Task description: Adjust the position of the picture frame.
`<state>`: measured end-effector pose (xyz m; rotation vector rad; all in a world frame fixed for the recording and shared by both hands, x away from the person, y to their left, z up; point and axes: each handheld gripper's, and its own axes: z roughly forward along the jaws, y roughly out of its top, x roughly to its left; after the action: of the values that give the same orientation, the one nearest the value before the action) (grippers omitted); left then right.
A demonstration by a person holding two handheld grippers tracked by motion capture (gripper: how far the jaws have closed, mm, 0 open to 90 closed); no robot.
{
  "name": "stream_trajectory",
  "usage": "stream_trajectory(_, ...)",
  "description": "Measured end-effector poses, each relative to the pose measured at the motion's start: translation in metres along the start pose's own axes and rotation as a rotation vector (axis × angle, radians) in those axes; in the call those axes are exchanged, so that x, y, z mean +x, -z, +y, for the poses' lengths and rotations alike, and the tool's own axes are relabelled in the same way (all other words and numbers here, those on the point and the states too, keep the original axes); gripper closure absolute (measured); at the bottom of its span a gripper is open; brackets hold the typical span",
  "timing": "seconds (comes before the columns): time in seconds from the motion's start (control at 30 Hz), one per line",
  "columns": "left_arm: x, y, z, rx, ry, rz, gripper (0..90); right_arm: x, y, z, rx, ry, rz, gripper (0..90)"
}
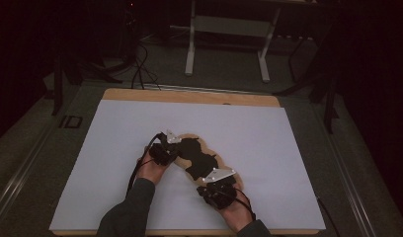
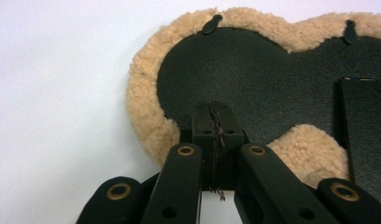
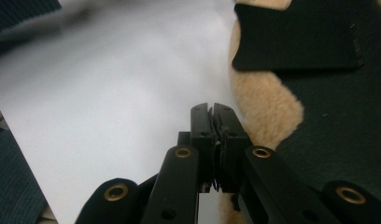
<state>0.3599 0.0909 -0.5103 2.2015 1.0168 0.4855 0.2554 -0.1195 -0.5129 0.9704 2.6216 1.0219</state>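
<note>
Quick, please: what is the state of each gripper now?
Left gripper: shut, nothing visibly held, tips over the pad.
Right gripper: shut, nothing visibly held.

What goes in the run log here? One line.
left hand-held gripper: shut, over fleece-edged black pad | right hand-held gripper: shut, at pad's fleece rim | white sheet underneath

one fleece-edged black pad (image 1: 202,157), two grippers, one table (image 1: 189,96).

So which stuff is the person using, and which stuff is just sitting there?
In use:
- fleece-edged black piece, lying flat
- left claw, shut at its edge
- right claw, shut beside its fleece rim
- white sheet it lies on

Just there:
- white frame behind the table
- cables on the floor
</note>
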Motion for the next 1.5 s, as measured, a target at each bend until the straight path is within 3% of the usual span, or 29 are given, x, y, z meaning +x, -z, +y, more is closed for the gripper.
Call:
stream_trajectory(0.23,-0.001,0.000,0.000,0.011,-0.002,0.017,90.0,0.004,-0.008,-0.005,0.030,0.014,-0.018,88.4)
stream_trajectory(0.67,-0.003,0.002,-0.002,0.009,0.009,0.015,90.0,0.004,-0.008,-0.008,0.032,0.020,-0.035,90.0)
stream_trajectory(0.8,-0.005,0.004,-0.003,0.006,0.005,0.000,90.0,0.004,-0.007,-0.008,0.035,0.023,-0.037,90.0)
stream_trajectory(0.9,-0.013,0.003,-0.003,0.016,-0.030,-0.027,90.0,0.004,-0.006,-0.008,0.040,0.023,-0.038,90.0)
stream_trajectory(0.93,-0.017,0.003,-0.004,0.011,-0.044,-0.010,90.0,0.003,-0.006,-0.008,0.041,0.028,-0.052,90.0)
stream_trajectory(1.03,-0.018,0.002,-0.004,0.006,-0.035,-0.018,90.0,-0.001,-0.003,-0.009,0.040,0.005,-0.030,90.0)
stream_trajectory(1.33,-0.020,0.004,-0.005,0.006,-0.038,-0.032,90.0,-0.004,0.000,-0.011,0.060,0.022,-0.060,90.0)
stream_trajectory(1.5,-0.023,0.004,-0.005,0.009,-0.043,-0.050,90.0,-0.012,0.005,-0.015,0.058,-0.002,-0.069,90.0)
